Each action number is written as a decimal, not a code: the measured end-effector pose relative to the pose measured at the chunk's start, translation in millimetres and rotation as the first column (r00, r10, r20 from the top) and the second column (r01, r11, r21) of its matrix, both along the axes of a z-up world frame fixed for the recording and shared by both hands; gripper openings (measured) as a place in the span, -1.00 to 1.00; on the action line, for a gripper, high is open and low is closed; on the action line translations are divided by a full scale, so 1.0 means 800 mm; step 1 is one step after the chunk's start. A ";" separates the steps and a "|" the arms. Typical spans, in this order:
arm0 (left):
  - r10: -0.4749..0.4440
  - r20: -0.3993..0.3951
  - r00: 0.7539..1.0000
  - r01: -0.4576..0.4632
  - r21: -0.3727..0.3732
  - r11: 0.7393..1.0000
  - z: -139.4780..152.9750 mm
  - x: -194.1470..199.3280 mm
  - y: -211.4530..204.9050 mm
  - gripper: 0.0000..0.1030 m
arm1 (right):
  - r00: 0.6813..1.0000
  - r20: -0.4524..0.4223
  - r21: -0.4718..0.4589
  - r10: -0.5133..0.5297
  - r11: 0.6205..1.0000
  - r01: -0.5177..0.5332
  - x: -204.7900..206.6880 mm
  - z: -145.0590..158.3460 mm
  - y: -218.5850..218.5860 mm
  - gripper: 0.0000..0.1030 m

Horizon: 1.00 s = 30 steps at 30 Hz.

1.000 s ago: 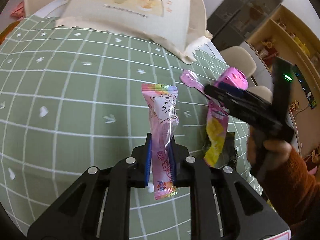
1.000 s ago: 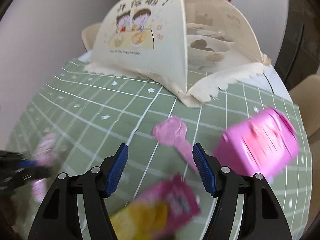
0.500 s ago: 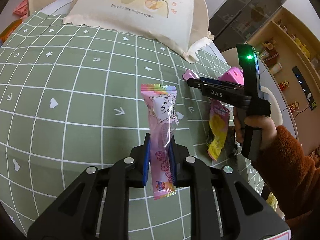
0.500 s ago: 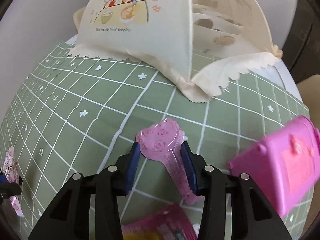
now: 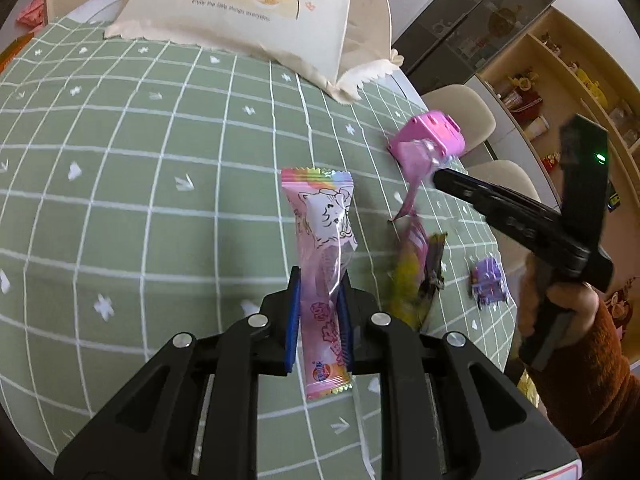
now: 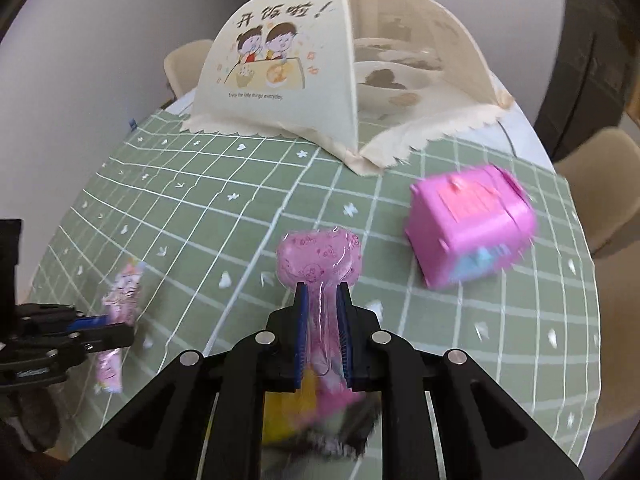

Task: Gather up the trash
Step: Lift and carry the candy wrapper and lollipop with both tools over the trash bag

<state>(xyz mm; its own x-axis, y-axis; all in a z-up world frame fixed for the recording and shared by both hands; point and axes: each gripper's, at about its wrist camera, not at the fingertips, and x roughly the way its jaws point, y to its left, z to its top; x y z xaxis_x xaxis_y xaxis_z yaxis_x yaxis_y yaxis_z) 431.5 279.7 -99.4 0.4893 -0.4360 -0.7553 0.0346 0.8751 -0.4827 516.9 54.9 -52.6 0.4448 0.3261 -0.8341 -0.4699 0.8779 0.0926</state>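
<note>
Lollipop wrapper (image 6: 320, 264), flat on the tablecloth (image 6: 200, 200) half a second ago, now lifted clear, my right gripper (image 6: 322, 336) pinching its stem; my left gripper (image 5: 318, 320) still clamps the candy packet (image 5: 322, 256).

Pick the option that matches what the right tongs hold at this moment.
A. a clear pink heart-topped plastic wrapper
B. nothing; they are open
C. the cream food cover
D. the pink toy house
A: in the right wrist view the right tongs are shut on the stem of the clear pink wrapper, while the pink toy house sits apart on the tablecloth.
</note>
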 end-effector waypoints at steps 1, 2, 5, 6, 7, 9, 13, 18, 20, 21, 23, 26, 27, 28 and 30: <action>-0.003 -0.002 1.000 0.003 0.001 1.000 -0.001 -0.004 -0.003 -0.71 | 1.000 0.001 0.004 -0.007 1.000 0.007 -0.007 0.003 -0.007 -0.70; -0.005 -0.004 1.000 0.005 0.003 1.000 -0.001 -0.007 -0.006 -0.71 | 1.000 0.005 0.006 -0.016 1.000 0.016 -0.015 0.007 -0.014 -0.70; -0.005 -0.010 1.000 0.005 0.005 1.000 -0.001 -0.012 -0.011 -0.71 | 0.999 0.022 0.010 -0.038 0.999 0.038 -0.036 0.020 -0.033 -0.70; -0.005 -0.009 1.000 0.005 0.005 1.000 0.000 -0.013 -0.013 -0.71 | 0.999 0.026 0.011 -0.047 0.999 0.047 -0.043 0.025 -0.038 -0.70; -0.003 -0.005 1.000 0.003 0.007 1.000 0.003 -0.014 -0.015 -0.71 | 0.998 0.032 0.014 -0.061 0.998 0.060 -0.049 0.031 -0.045 -0.70; -0.002 0.006 1.000 0.002 0.008 1.000 0.009 -0.016 -0.019 -0.71 | 0.996 0.044 0.023 -0.084 0.996 0.083 -0.061 0.044 -0.057 -0.70; -0.010 0.059 0.998 0.009 0.018 1.000 0.038 -0.023 -0.038 -0.71 | 0.991 0.078 0.038 -0.112 0.993 0.109 -0.088 0.067 -0.077 -0.70; -0.036 0.130 0.991 0.033 0.030 0.999 0.080 -0.042 -0.076 -0.71 | 0.983 0.122 0.059 -0.138 0.989 0.132 -0.127 0.096 -0.109 -0.70; -0.050 0.149 0.988 0.045 0.035 0.998 0.093 -0.052 -0.093 -0.71 | 0.979 0.140 0.070 -0.151 0.987 0.142 -0.146 0.107 -0.125 -0.70; -0.059 0.157 0.986 0.054 0.040 0.998 0.100 -0.058 -0.104 -0.71 | 0.977 0.148 0.072 -0.156 0.987 0.147 -0.155 0.112 -0.133 -0.70; -0.077 0.174 0.982 0.070 0.046 0.996 0.112 -0.069 -0.125 -0.71 | 0.971 0.166 0.080 -0.170 0.984 0.158 -0.174 0.123 -0.152 -0.70; -0.105 0.208 0.972 0.095 0.058 0.994 0.133 -0.087 -0.156 -0.71 | 0.960 0.198 0.100 -0.198 0.978 0.181 -0.203 0.141 -0.185 -0.70; -0.115 0.223 0.968 0.103 0.065 0.993 0.140 -0.094 -0.167 -0.71 | 0.956 0.209 0.106 -0.206 0.977 0.188 -0.212 0.147 -0.195 -0.70; -0.123 0.236 0.964 0.109 0.071 0.991 0.147 -0.099 -0.178 -0.71 | 0.950 0.225 0.110 -0.217 0.974 0.196 -0.226 0.154 -0.207 -0.70; -0.141 0.265 0.954 0.124 0.080 0.989 0.162 -0.114 -0.201 -0.71 | 0.941 0.250 0.112 -0.228 0.972 0.206 -0.244 0.163 -0.225 -0.70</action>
<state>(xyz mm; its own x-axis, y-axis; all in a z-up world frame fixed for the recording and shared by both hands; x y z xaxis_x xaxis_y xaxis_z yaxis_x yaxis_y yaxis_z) 339.9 118.5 30.0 0.6187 -0.4679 -0.6311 0.2737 0.8814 -0.3851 321.5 -125.4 77.9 0.7096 0.2610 -0.6545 -0.2865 0.9555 0.0704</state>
